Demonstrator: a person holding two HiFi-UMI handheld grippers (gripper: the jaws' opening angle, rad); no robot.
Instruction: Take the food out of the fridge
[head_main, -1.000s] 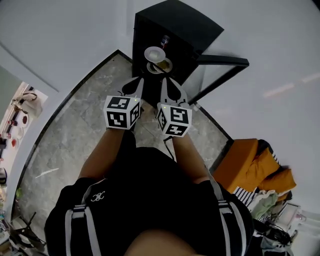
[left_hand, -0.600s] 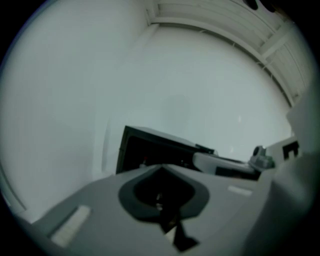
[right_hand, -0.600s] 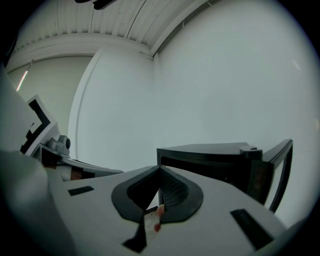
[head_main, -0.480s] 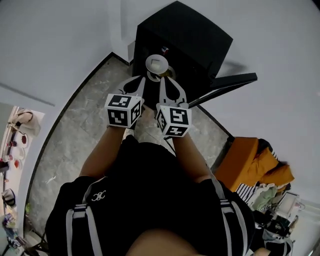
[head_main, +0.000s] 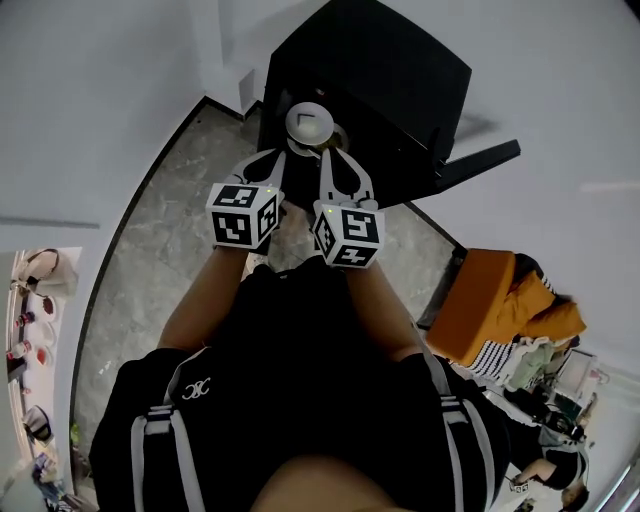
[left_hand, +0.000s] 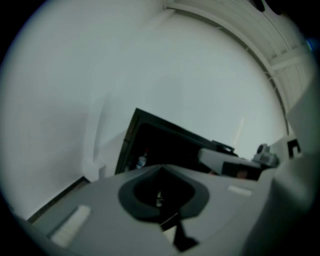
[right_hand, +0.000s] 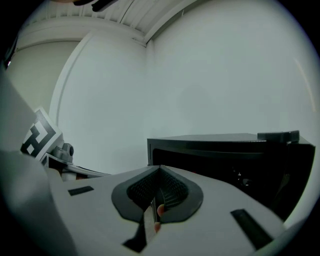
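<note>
Food: a white plate (head_main: 308, 122) sits at the open front of the fridge (head_main: 385, 65). What lies on it cannot be made out.
Fridge: black and low, standing on the floor (head_main: 150, 260) in a corner between two white walls. The interior is dark. In the left gripper view a bottle (left_hand: 142, 161) stands at its left side.
Door (head_main: 480, 158): swung open to the right and seen edge-on.
Left gripper (head_main: 279, 158): clenched, jaws pressed together, tips just below the plate's left side.
Right gripper (head_main: 328, 153): clenched, jaws pressed together, tips near the plate's lower right edge. Contact cannot be told.
Obstructions: the two grippers lie side by side, close together, in front of the opening. The right one covers part of the fridge front.
Edges: a dark baseboard runs along the wall on the left.
Open room: bare floor lies left of the fridge. The right side is hemmed in by the door and an orange cloth heap (head_main: 495, 315).
</note>
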